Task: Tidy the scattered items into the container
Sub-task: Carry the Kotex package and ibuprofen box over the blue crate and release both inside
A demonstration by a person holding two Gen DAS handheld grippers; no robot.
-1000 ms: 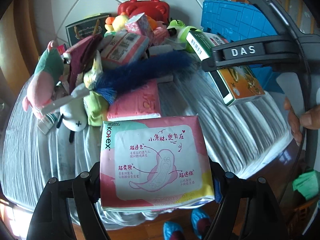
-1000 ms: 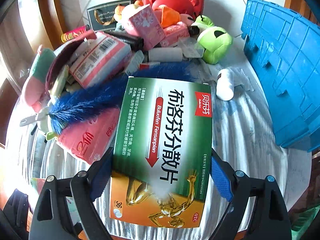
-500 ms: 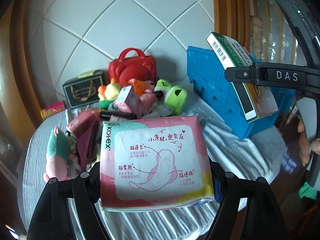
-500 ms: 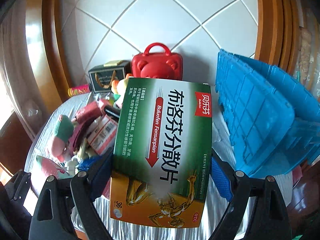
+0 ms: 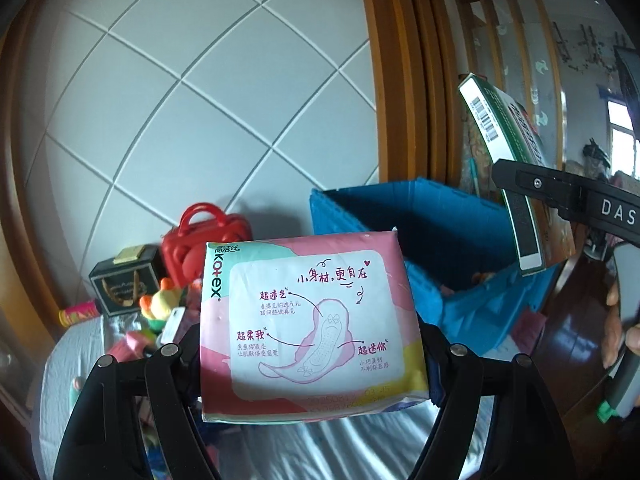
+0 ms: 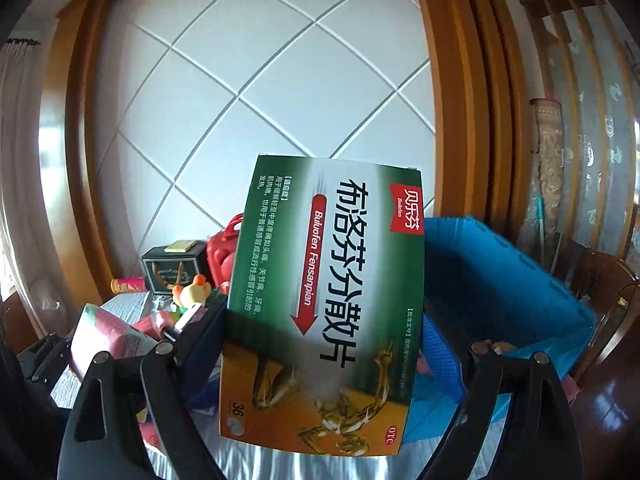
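My left gripper [image 5: 310, 354] is shut on a pink Kotex pad pack [image 5: 308, 328], held flat above the table. Behind it and to the right stands the blue crate [image 5: 420, 224] with its inside open to view. My right gripper [image 6: 320, 344] is shut on a green and orange medicine box [image 6: 324, 304], raised in front of the blue crate [image 6: 500, 280]. In the left wrist view that medicine box [image 5: 504, 152] hangs high at the right, over the crate's far side, in the other gripper's black fingers [image 5: 560, 196].
A red bear-shaped case [image 5: 200, 236], a dark gift box [image 5: 124, 280], a plush duck [image 6: 192, 290], a pink tube [image 5: 78, 312] and other loose items lie on the striped tablecloth [image 5: 360, 448] to the left. A tiled wall panel in a wooden frame [image 6: 452, 92] stands behind. A wooden chair [image 6: 612, 304] stands at right.
Both grippers have risen from low over the pile and tilted up toward level, each carrying its item toward the blue crate, whose inside has come into view.
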